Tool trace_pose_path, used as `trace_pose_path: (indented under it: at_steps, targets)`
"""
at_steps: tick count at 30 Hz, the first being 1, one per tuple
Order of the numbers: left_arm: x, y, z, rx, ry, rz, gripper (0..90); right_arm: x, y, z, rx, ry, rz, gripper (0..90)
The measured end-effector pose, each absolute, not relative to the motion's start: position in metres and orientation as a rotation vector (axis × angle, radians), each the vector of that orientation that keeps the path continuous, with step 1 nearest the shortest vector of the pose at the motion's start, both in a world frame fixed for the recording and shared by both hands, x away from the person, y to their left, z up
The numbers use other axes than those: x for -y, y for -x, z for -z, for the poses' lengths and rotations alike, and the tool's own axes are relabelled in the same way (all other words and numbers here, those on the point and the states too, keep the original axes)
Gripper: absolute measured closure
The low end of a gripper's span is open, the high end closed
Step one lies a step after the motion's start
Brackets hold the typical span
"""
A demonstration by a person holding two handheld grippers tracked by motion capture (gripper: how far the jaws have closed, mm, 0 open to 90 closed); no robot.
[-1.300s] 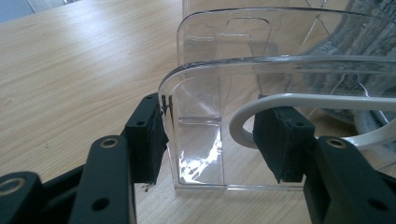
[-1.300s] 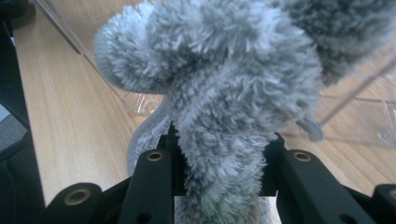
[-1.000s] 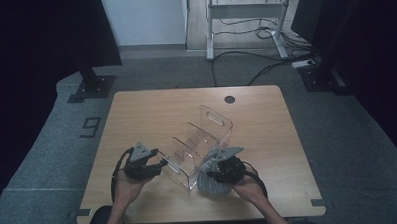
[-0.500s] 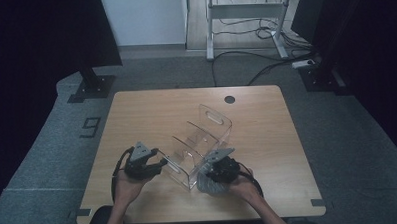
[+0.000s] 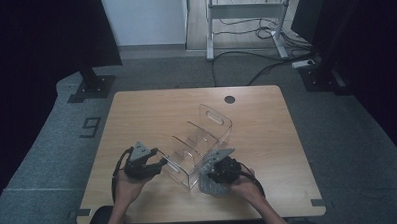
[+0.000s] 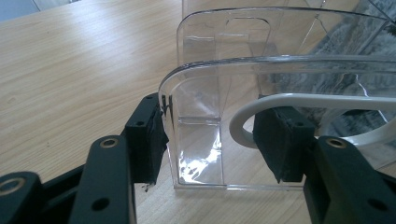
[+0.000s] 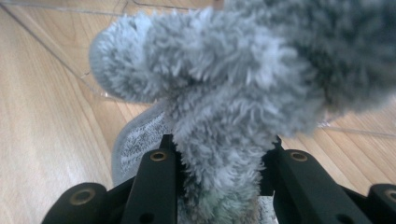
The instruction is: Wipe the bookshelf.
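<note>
left gripper [image 6: 210,140] clamps the clear organizer [image 5: 200,142] wall; right gripper [image 7: 217,163] pinches fluffy grey cloth [image 7: 233,93], which could snag the near rim.

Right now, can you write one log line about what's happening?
left gripper: shut on clear organizer end wall | right gripper: shut on fluffy grey sock | sock beside organizer

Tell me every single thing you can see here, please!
Clear plastic organiser: one, see-through, middle of the table, with dividers and a handle cut-out.
Fluffy sock: one, grey, at the organiser's near right corner.
Table: one, light wood, under everything.
Grommet: one, dark, far edge of the table.
Metal frame: one, pale, on the floor behind the table.
Left gripper: one, black fingers clamped across the organiser's end wall.
Right gripper: one, black fingers squeezing the fluffy sock.
Hands: two, at the near table edge.
</note>
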State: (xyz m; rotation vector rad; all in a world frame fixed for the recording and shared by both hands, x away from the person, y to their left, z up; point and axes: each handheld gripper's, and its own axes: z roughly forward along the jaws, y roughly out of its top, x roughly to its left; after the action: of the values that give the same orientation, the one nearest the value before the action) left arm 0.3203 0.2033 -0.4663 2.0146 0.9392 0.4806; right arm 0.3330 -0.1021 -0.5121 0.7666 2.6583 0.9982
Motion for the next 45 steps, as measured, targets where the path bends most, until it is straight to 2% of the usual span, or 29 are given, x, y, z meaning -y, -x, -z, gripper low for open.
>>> trace_pose_path:
  at_steps: [14,23,30,45]
  targets:
    - [-0.204,-0.321,0.467,-0.934,-2.01,-0.479,44.7,0.143,-0.319,0.496,-2.606,-0.835,-1.058,67.2]
    - [-0.204,-0.321,0.467,-0.936,-2.008,-0.48,44.6,0.149,-0.301,0.49,-2.619,-0.828,-1.128,66.9]
    - [-0.203,-0.32,0.467,-0.94,-2.009,-0.484,44.6,0.137,-0.29,0.489,-2.659,-0.783,-1.188,66.8]
    - [-0.199,-0.318,0.465,-0.96,-2.02,-0.486,44.4,0.075,-0.281,0.491,-2.717,-0.663,-1.239,67.7]
